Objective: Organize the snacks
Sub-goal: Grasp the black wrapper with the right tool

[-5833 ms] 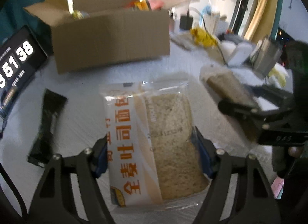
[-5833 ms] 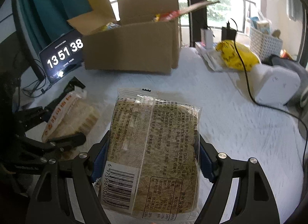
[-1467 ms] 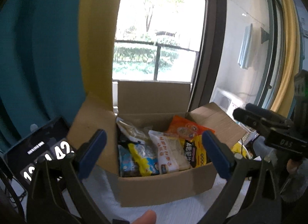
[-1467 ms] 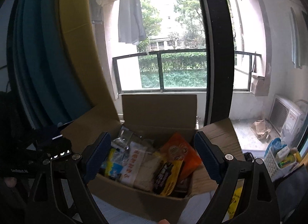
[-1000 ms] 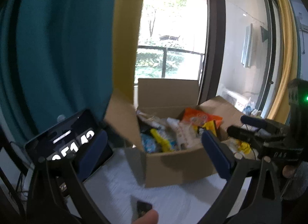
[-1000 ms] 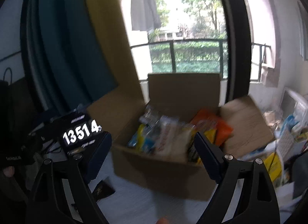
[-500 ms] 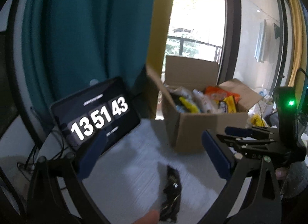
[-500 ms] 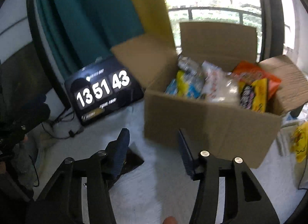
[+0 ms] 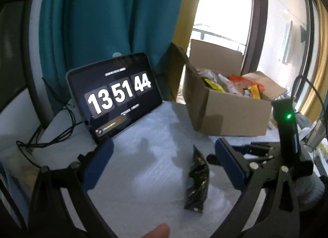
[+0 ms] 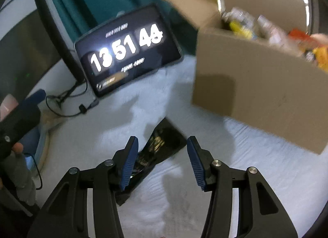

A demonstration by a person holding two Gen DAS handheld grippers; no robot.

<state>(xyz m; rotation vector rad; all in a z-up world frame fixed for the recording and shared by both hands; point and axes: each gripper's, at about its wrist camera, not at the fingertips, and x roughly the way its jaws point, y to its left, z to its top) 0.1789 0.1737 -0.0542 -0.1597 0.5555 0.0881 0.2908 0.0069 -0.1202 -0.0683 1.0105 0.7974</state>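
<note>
**Gripper over the last packet, box nearly full**

Right gripper (image 10: 162, 160) is angled down over the black snack packet (image 10: 157, 145), jaws part-way apart after just closing in, and nothing is pinched between them yet; the packet lies under and a little left of the gap. Left gripper (image 9: 162, 166) hangs wide and empty just beside it, with the same packet flat on the bench between its fingers and nearer the right one. Look at the cardboard box (image 9: 229, 111): flaps up, already stuffed with yellow, orange and clear-wrapped snacks, so by my reckoning most of the tidying is done. That black packet is the only loose snack I can spot, well short of the box, and it has not been lifted. The bench (image 9: 143, 172) wears a white textured cover. A tablet (image 9: 114, 96) showing a big clock leans at the back, cables trailing left, against teal and yellow curtains, with a bright window behind the box
</note>
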